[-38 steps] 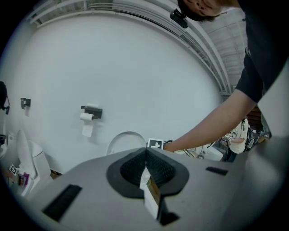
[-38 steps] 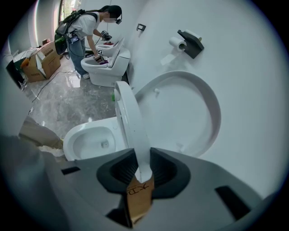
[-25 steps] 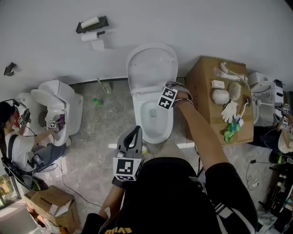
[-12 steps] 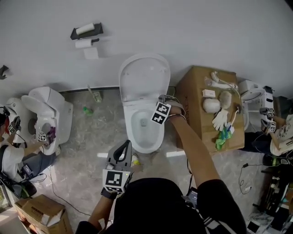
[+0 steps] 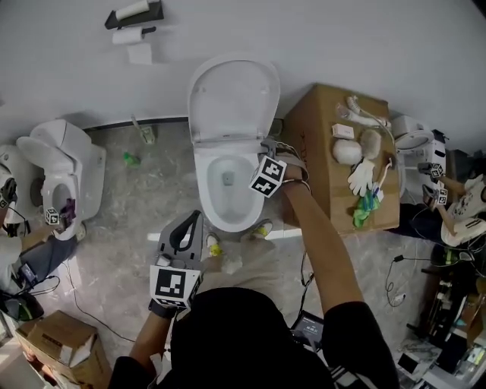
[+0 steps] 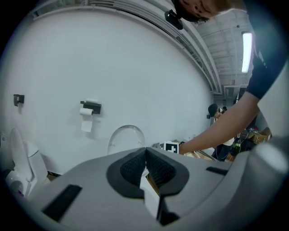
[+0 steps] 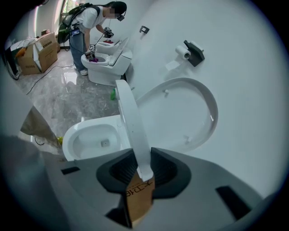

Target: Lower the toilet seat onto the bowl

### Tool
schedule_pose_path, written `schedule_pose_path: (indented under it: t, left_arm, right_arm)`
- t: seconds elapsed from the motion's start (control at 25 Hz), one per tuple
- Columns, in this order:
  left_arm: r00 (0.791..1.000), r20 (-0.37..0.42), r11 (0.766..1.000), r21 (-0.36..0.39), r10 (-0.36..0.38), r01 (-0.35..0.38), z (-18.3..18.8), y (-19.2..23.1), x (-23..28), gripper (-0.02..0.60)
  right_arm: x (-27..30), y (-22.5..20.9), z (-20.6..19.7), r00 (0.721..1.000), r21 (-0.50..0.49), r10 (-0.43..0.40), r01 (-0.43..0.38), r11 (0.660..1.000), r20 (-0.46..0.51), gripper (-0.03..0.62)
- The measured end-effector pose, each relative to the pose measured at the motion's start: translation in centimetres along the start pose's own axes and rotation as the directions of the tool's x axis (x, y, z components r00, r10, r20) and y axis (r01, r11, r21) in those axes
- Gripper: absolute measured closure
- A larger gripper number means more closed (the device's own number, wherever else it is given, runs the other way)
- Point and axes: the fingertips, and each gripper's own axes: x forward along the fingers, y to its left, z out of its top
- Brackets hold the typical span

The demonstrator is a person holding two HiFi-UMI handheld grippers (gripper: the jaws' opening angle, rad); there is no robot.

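Observation:
The white toilet bowl (image 5: 226, 190) stands against the wall with its lid (image 5: 231, 95) upright. My right gripper (image 5: 262, 152) is at the bowl's right side, shut on the rim of the toilet seat. In the right gripper view the seat (image 7: 131, 122) shows edge-on, standing away from the lid (image 7: 185, 113) and leaning over the bowl (image 7: 92, 137), with its edge pinched between the right gripper's (image 7: 143, 169) pads. My left gripper (image 5: 194, 220) hangs in front of the bowl near my body, shut and empty, as the left gripper view (image 6: 145, 168) also shows.
A cardboard box (image 5: 323, 121) with gloves and cleaning items stands right of the toilet. A paper holder (image 5: 133, 15) is on the wall. A second toilet (image 5: 57, 171) with another person is at the left, a green bottle (image 5: 131, 159) on the floor, boxes (image 5: 61, 342) bottom left.
My right gripper has come forward from the lid toward the bowl's front, bringing the seat with it. The left gripper has sunk a little nearer my body.

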Motion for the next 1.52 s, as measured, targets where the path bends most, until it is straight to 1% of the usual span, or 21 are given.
schedule_pose_path:
  t: [0.16,0.4,0.6,0.8,0.92,1.08,1.24,1.36,1.52]
  left_arm:
    - [1.0,-0.002,1.0,-0.009,0.004,-0.004,-0.7,-0.6,-1.0,0.571]
    - [0.999,0.037,1.0,0.002,-0.005,0.005,0.1,-2.0,-2.1,0.571]
    - [1.0,0.017,1.0,-0.002,-0.011,0.011,-0.8,-2.2,-2.8,0.571]
    - [0.999,0.047,1.0,-0.003,-0.021,0.021,0.2,-2.8,-3.1,0.571]
    - [0.999,0.043,1.0,0.009,-0.023,0.023,0.0,-2.9,-3.2,0.571]
    - [0.998,0.064,1.0,-0.009,-0.014,0.015,0.4,-3.1,-3.4,0.571]
    - [0.999,0.049,1.0,0.002,-0.014,0.014,0.0,-3.2,-3.7,0.571]
    - [0.998,0.059,1.0,0.003,-0.014,0.013,0.2,-3.3,-4.0,0.571]
    - [0.998,0.052,1.0,0.017,-0.02,0.019,0.1,-3.6,-4.1,0.571]
  right_arm:
    - [-0.3,1.2,-0.4,1.0,-0.013,0.007,-0.007,1.0,-0.014,0.507]
    - [-0.6,2.3,-1.0,1.0,-0.029,0.007,-0.007,1.0,-0.025,0.505]
    - [-0.7,3.2,-1.3,0.999,-0.033,0.009,-0.01,0.999,-0.034,0.503]
    - [-0.9,4.2,-1.5,0.999,-0.047,0.018,-0.021,0.999,-0.049,0.5]
    - [-1.0,4.9,-1.8,0.999,-0.055,0.02,-0.023,0.998,-0.051,0.499]
    - [-1.1,6.0,-2.2,0.998,-0.056,0.029,-0.032,0.998,-0.046,0.497]
    - [-1.3,6.8,-2.5,0.999,-0.062,0.027,-0.03,0.998,-0.042,0.496]
    - [-1.4,7.7,-2.6,0.999,-0.07,0.032,-0.034,0.997,-0.041,0.494]
    - [-1.5,8.7,-2.9,0.998,-0.086,0.045,-0.049,0.995,-0.043,0.491]
